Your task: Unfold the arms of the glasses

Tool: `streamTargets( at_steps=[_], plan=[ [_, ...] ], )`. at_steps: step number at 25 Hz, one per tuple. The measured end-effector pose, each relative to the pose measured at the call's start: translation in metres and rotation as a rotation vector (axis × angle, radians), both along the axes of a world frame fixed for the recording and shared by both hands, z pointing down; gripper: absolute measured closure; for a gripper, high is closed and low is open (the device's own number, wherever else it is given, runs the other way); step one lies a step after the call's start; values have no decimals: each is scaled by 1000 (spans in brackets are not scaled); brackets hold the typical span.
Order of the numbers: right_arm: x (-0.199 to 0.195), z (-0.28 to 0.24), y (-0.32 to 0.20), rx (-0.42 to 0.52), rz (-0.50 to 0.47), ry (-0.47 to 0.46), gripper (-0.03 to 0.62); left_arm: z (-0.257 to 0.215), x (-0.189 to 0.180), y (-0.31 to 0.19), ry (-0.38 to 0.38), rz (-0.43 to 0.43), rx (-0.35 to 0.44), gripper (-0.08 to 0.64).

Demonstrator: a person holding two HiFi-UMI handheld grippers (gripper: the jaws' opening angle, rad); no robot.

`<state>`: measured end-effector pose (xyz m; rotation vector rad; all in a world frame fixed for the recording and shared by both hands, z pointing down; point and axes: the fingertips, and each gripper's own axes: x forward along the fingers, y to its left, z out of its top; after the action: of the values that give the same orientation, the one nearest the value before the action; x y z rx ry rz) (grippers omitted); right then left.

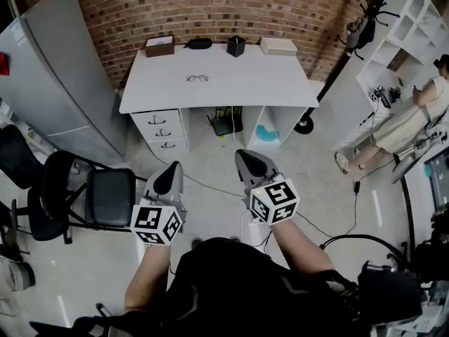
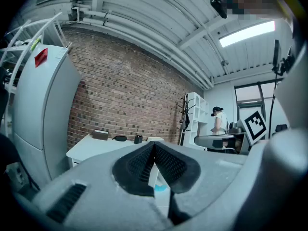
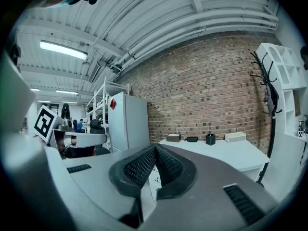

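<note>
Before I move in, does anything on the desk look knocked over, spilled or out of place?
Nothing stands out. The glasses lie alone on the desk; the brown box, black case, black cup and white box sit in line along its back edge.

The white desk point(image 1: 280, 83) bears glasses point(image 1: 197, 78), a brown box point(image 1: 159, 45), black case point(image 1: 199, 43), black cup point(image 1: 236, 45) and white box point(image 1: 278, 45).

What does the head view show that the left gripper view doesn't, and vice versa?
Head view only: dark thin-framed glasses lying on the white rectangular desk. Left gripper view only: bright ceiling strip light; the left claw seen shut and empty. Both: that desk, the red brick wall, a person in white.
</note>
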<state>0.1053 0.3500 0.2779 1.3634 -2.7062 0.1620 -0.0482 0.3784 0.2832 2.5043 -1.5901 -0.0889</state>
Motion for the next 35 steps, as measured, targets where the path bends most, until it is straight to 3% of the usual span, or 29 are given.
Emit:
streamTargets(
  at_steps=[15,28,35],
  plan=[
    [-8,-1,9,9,-13,1,583,-3,-2,6,25,15,-3,551],
    [-47,16,9,7,11,39,583,11,-46,10,51,28,10,551],
    [-75,23,6,-15,13,54,583,25,-68,4,57,56,-33,551]
  ],
)
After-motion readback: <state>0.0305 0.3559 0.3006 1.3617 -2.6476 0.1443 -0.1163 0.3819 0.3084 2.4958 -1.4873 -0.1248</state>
